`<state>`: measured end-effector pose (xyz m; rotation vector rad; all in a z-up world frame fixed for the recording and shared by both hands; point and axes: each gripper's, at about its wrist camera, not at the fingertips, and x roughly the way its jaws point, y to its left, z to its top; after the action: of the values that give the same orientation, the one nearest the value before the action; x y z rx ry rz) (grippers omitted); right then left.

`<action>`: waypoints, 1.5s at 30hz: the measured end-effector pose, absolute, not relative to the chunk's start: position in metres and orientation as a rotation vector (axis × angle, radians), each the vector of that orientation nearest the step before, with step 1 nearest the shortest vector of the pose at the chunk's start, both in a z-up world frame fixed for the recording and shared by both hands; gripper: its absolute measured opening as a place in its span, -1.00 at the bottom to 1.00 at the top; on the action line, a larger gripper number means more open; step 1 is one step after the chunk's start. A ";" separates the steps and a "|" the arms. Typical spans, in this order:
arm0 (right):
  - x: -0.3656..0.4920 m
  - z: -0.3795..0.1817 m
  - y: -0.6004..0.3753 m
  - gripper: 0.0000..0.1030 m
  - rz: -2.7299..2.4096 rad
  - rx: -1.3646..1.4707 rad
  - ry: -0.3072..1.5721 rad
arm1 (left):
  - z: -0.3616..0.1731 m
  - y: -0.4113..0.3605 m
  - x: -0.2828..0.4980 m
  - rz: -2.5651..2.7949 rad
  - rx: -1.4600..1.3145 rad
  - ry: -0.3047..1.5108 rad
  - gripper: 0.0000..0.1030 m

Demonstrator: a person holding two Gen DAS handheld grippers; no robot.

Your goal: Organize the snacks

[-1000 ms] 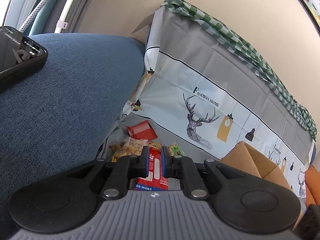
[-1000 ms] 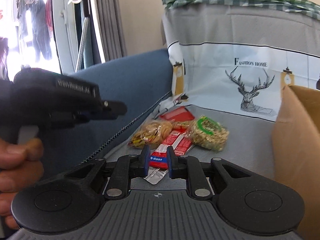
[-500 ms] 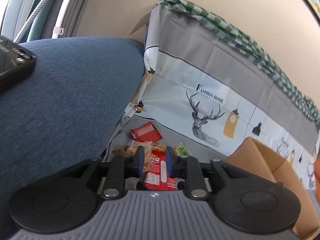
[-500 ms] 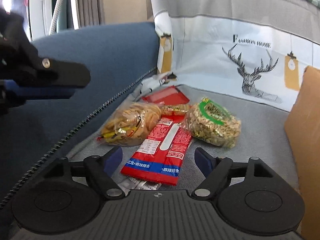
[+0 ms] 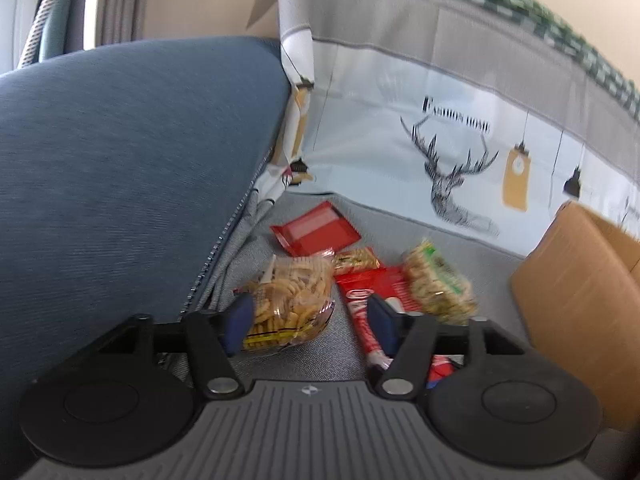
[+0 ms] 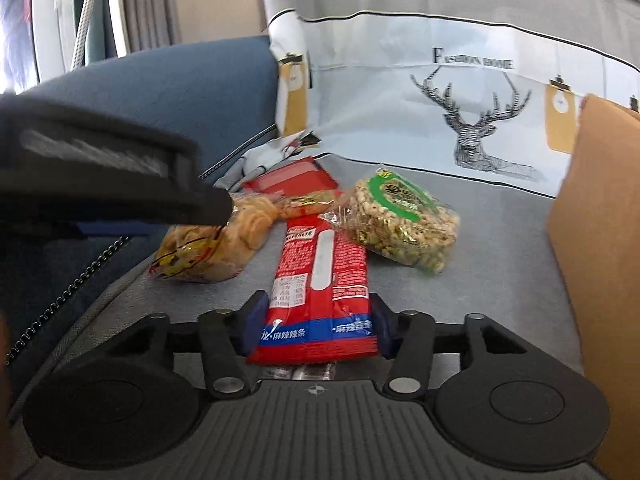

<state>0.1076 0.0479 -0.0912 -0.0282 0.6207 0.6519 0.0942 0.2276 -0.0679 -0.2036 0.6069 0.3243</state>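
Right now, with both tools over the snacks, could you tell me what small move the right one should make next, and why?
Probably finish closing the right tool on the red packet. Its jaws have just been closing and now flank the packet's near end, though I cannot tell whether the pads press it yet. The packet lies flat on the grey cover, and the cardboard box stands just to the right.

Left gripper (image 5: 308, 320): black linkage arms w/ 2 big round discs at the base, 2 silver screws at the pivots, blue pads on the fingers (image 5: 238, 322), grey ribbed body w/ small round logo at centre. Right gripper (image 6: 316, 326): same build, black arms, 2 discs, 2 silver screws, blue pads, grey ribbed body w/ crosshair mark. Seen from the right wrist, the left gripper's side is plain black, blurred.
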 end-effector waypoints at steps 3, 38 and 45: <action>0.103 -0.090 0.042 -0.11 0.660 -0.026 0.624 | -0.075 0.221 0.105 0.343 -0.143 0.627 0.52; -0.056 -0.049 0.002 -0.06 0.799 -0.094 0.875 | -0.042 0.191 -0.026 0.271 -0.541 0.702 -0.19; -0.052 -0.045 0.003 0.28 0.790 -0.089 0.778 | -0.045 0.205 -0.030 0.316 -0.626 0.651 0.35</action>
<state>-0.0521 0.0025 -0.0448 -0.0885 0.7783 0.7896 -0.0297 0.2052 -0.0452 -0.6260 0.6511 0.3163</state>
